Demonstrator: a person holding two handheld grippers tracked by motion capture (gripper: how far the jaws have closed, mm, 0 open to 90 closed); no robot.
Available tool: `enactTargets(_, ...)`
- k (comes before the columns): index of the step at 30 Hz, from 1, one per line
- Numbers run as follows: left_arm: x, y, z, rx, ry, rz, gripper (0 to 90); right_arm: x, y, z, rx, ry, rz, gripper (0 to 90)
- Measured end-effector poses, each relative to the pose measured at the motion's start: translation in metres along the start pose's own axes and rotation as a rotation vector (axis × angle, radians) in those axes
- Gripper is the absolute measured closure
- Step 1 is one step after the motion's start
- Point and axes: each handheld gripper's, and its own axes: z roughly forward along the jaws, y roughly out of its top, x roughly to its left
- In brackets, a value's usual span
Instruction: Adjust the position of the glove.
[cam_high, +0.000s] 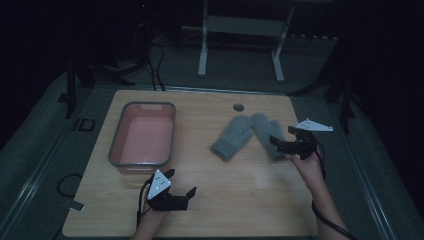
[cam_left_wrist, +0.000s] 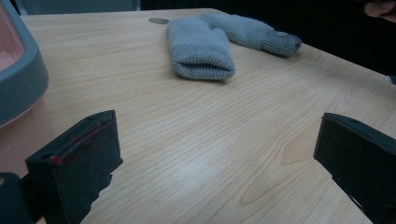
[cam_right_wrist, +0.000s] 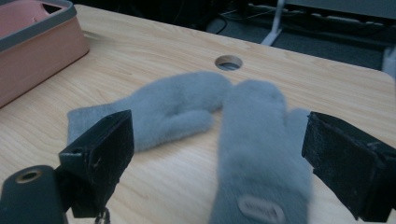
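Two grey fuzzy mittens lie side by side on the wooden table (cam_high: 225, 200), fingertips touching, cuffs spread apart. The left mitten (cam_high: 231, 136) (cam_right_wrist: 173, 105) (cam_left_wrist: 198, 44) points its cuff toward the table's middle. The right mitten (cam_high: 264, 129) (cam_right_wrist: 261, 140) (cam_left_wrist: 247, 30) has a small label at its cuff. My right gripper (cam_high: 283, 136) (cam_right_wrist: 219, 126) is open, its jaws standing on either side of the right mitten's cuff end without closing on it. My left gripper (cam_high: 181, 183) (cam_left_wrist: 215, 128) is open and holds nothing, low over bare wood near the front left.
A pink tub with a grey rim (cam_high: 116, 142) (cam_left_wrist: 23, 79) (cam_right_wrist: 42, 28) stands empty at the table's left, just beyond my left gripper. A round cable hole (cam_high: 238, 107) sits near the far edge. Dark floor, cables and a desk frame lie beyond.
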Motion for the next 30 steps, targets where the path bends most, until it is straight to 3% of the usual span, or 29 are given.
enactTargets(2,0.000,0.000,0.000,0.001,-0.002,0.001,0.9,0.003,0.005,0.012,0.008,0.024,-0.026,17.1)
enactTargets(11,-0.001,0.001,0.000,0.006,-0.008,0.003,0.9,0.019,0.025,0.065,0.064,0.077,-0.097,18.6)
enactTargets(19,-0.002,0.001,0.000,0.015,-0.014,0.018,0.9,0.023,0.034,0.101,0.112,0.085,-0.111,22.9)
enactTargets(24,-0.001,0.001,-0.001,0.013,-0.013,0.021,0.9,0.028,0.032,0.120,0.155,0.100,-0.139,26.3)
enactTargets(30,-0.002,0.001,-0.001,0.016,-0.012,0.025,0.9,0.030,0.028,0.142,0.195,0.106,-0.135,29.0)
